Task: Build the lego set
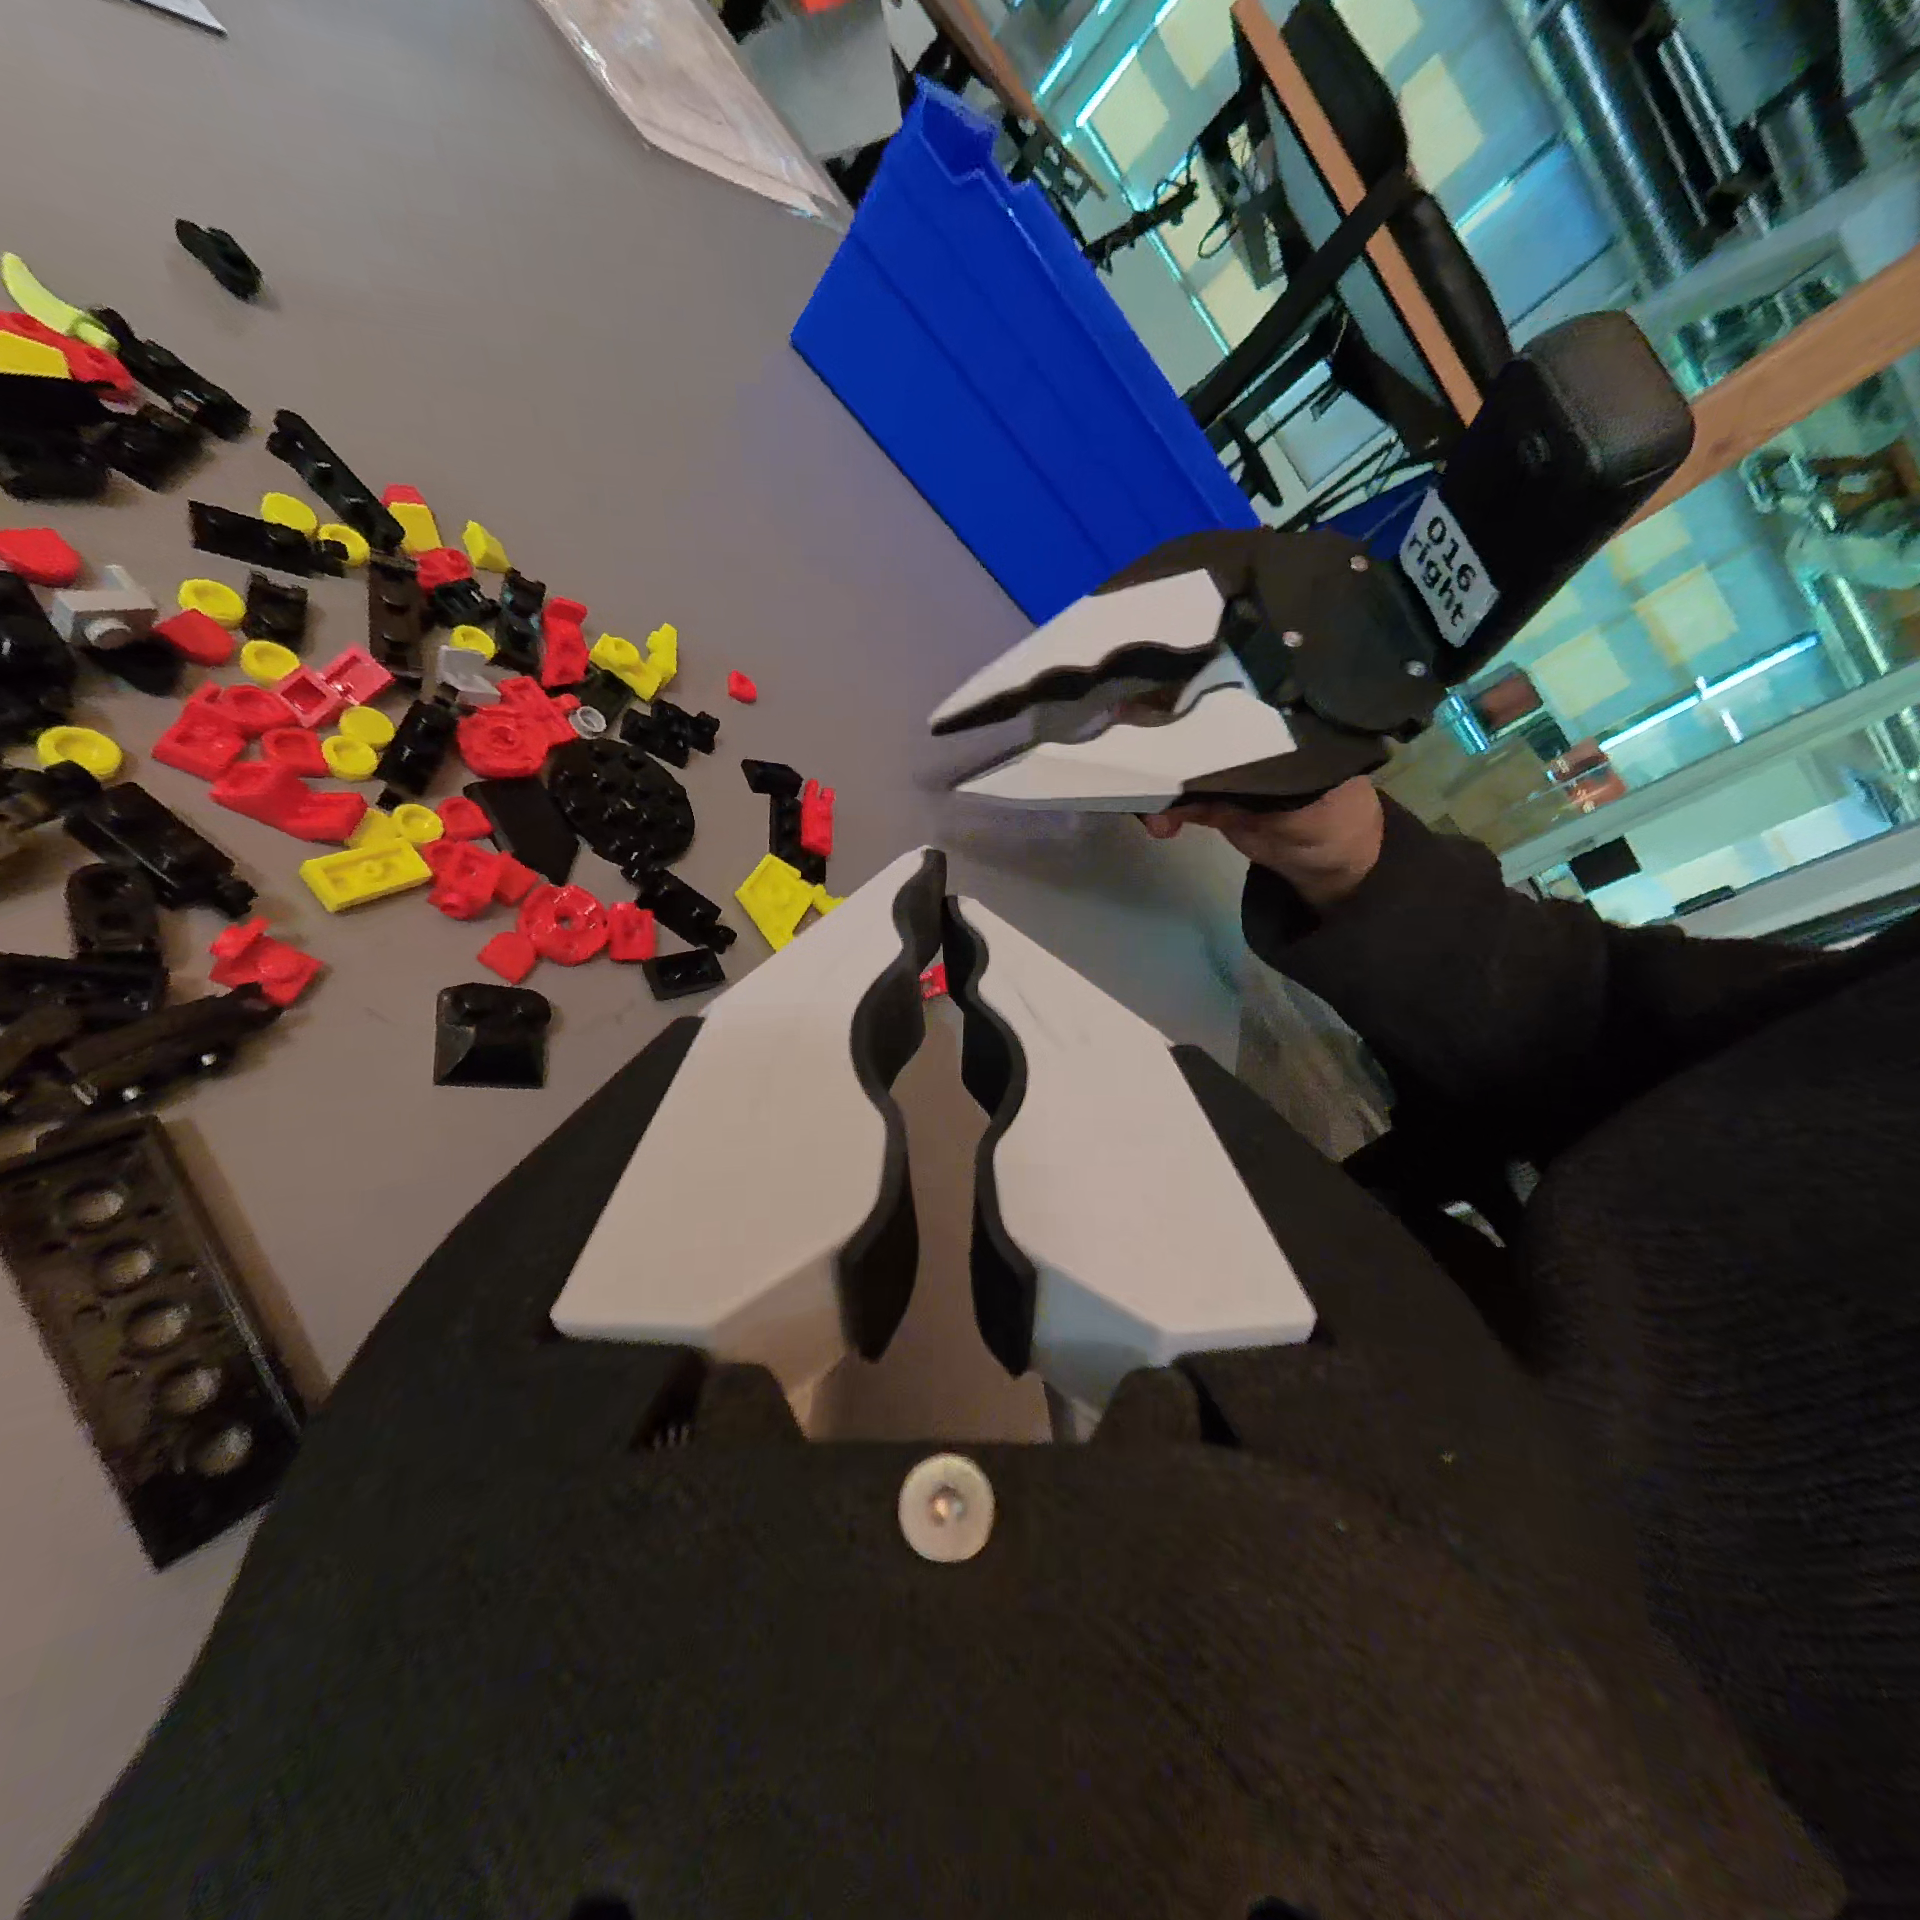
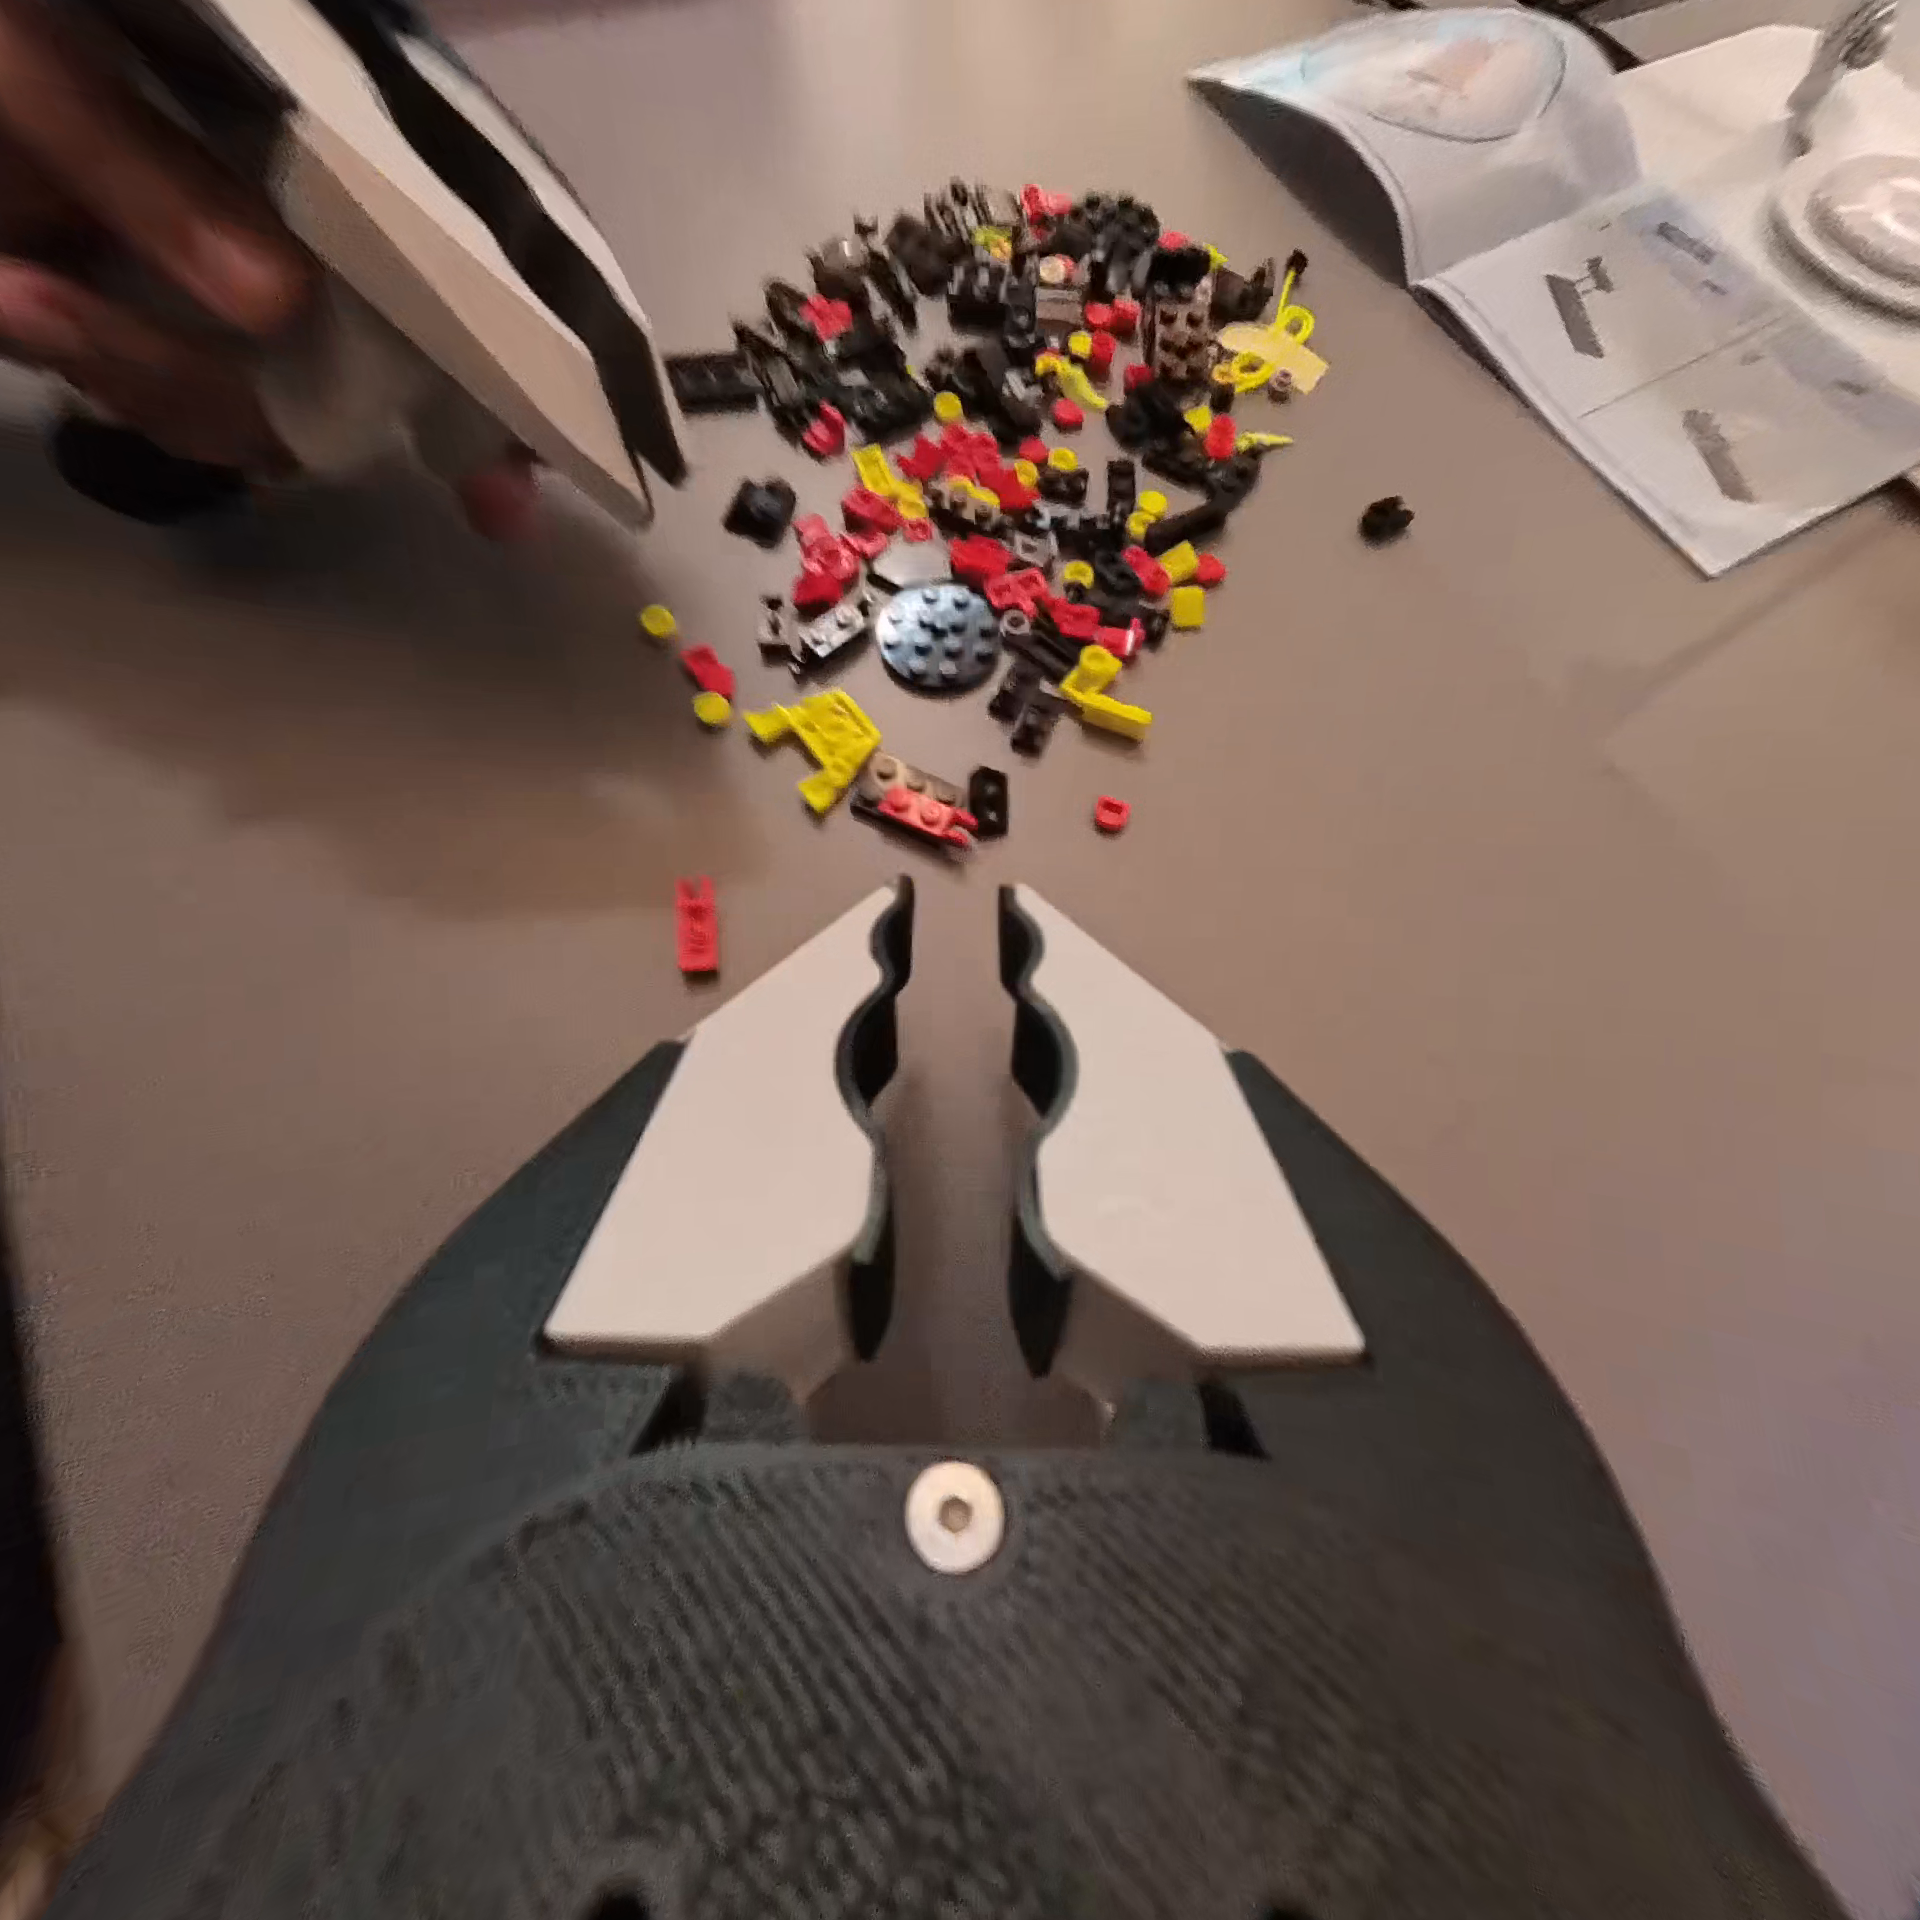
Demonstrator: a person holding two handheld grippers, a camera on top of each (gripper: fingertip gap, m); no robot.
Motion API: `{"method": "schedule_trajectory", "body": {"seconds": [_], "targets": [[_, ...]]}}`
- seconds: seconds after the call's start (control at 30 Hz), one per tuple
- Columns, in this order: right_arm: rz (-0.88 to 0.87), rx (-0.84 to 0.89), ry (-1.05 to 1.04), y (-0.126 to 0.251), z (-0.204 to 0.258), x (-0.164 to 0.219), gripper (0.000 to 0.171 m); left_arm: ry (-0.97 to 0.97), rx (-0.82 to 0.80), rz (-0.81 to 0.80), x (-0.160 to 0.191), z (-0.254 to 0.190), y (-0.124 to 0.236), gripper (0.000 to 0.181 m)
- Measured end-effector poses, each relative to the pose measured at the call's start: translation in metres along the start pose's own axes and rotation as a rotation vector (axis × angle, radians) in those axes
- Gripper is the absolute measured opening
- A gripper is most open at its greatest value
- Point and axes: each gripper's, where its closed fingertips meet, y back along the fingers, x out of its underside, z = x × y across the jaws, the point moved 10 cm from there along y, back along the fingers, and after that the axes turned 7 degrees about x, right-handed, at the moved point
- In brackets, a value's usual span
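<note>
Two grippers above tabletop (image 2: 1455,935): left gripper (image 1: 943,883) nearly closed, right gripper (image 2: 956,914) open, empty; Lego pile (image 2: 1018,468) upper centre.

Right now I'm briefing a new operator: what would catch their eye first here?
The heap of red, yellow and black lego pieces spread over the grey table, with a round studded plate at its near edge. An open instruction booklet lies right of the heap. Both the right gripper and left gripper hover empty.

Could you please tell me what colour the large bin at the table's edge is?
The bin is bright blue, seen best in the left wrist view.
</note>
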Motion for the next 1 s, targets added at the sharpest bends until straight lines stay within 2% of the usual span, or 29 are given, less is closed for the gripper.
{"method": "schedule_trajectory", "body": {"seconds": [0.13,0.23,0.3,0.33,0.43,0.53,0.7,0.77,0.83,0.9,1.0], "targets": [[0.017,-0.008,0.134,-0.024,0.009,0.001,0.027,0.005,0.037,0.02,0.002,-0.001,-0.005,0.0],[0.013,-0.031,0.158,-0.038,0.012,-0.006,0.034,-0.006,0.044,0.045,0.004,-0.002,-0.008,0.0],[0.026,-0.059,0.153,-0.044,0.011,-0.006,0.028,-0.015,0.048,0.056,0.005,-0.002,-0.008,0.0],[0.023,-0.063,0.155,-0.043,0.01,-0.006,0.018,-0.016,0.05,0.057,0.005,-0.003,-0.008,0.0],[0.034,-0.069,0.145,-0.037,0.008,-0.008,0.016,-0.02,0.056,0.048,0.004,-0.004,-0.006,0.0],[-0.072,-0.057,0.156,-0.023,0.01,-0.016,0.016,-0.016,0.048,0.03,0.002,-0.003,-0.004,0.0],[-0.22,-0.058,0.326,-0.004,0.034,-0.028,0.016,0.132,0.142,0.014,0.005,-0.002,-0.006,0.032],[-0.239,-0.062,0.39,-0.001,0.046,-0.032,0.016,0.191,0.183,0.031,0.009,-0.002,-0.009,0.033],[-0.246,-0.064,0.449,0.0,0.055,-0.035,0.016,0.19,0.196,0.044,0.01,-0.003,-0.011,0.029],[-0.242,-0.049,0.501,0.0,0.06,-0.035,0.015,0.171,0.21,0.052,0.01,-0.006,-0.011,0.002],[-0.263,-0.047,0.529,0.001,0.063,-0.034,0.013,0.16,0.203,0.083,0.009,-0.007,-0.009,0.002]]}}
